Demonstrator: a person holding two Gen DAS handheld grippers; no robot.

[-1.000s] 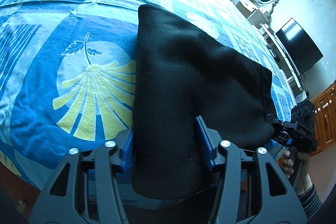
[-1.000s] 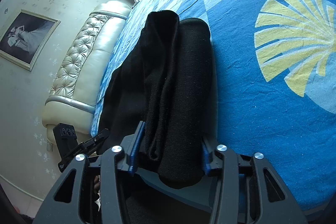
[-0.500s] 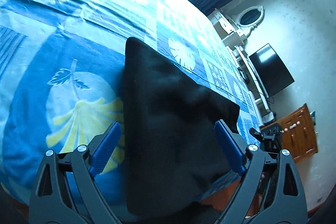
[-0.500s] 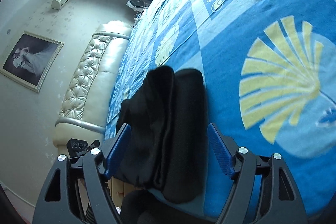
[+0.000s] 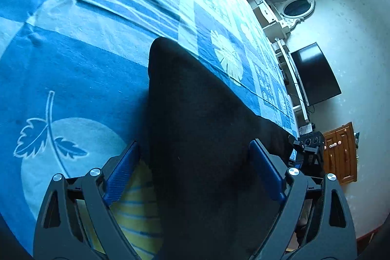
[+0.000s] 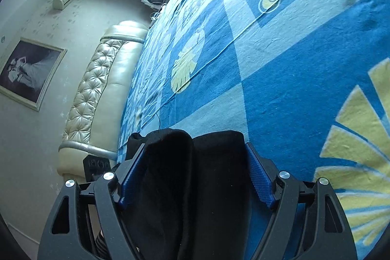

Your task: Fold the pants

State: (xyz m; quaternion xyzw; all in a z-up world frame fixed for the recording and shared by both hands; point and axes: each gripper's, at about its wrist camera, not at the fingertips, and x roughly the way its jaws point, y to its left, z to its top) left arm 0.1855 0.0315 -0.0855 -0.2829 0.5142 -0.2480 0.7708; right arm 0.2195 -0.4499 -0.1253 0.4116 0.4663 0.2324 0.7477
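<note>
- Since the folded black pants (image 5: 195,118) sit flat on the blue patterned bed (image 5: 73,65), close to its near edge, the thing that matters for the next move is how the bundle lies relative to each set of jaws.
- Starting at the left: the left gripper (image 5: 195,172) has its jaws spread wide. The cloth runs up between the blue pads (image 5: 121,169), but the left pad clearly has bedspread showing beside it, so nothing is pinched there.
- From that view the pants look like one broad dark slab, long axis running away from the camera toward the far side of the bed, with one end right under the jaws.
- Over at the far right of that same view you can spot the right gripper (image 5: 308,150) at the other near corner of the bundle, so I'd say both hands are about equally close, one per corner.
- Right wrist view: the right gripper (image 6: 195,174) has jaws that are opening, with the stacked end of the pants (image 6: 195,174) sitting between them; the pads look like they're just beside the cloth rather than squeezing it.
- What this view adds: you see the layers edge-on, two rounded rolls side by side, which the left view flattens into plain black.
- What the left view adds: the full outline and how near the bed's edge it is.
- My guess is the fold is basically done.
</note>
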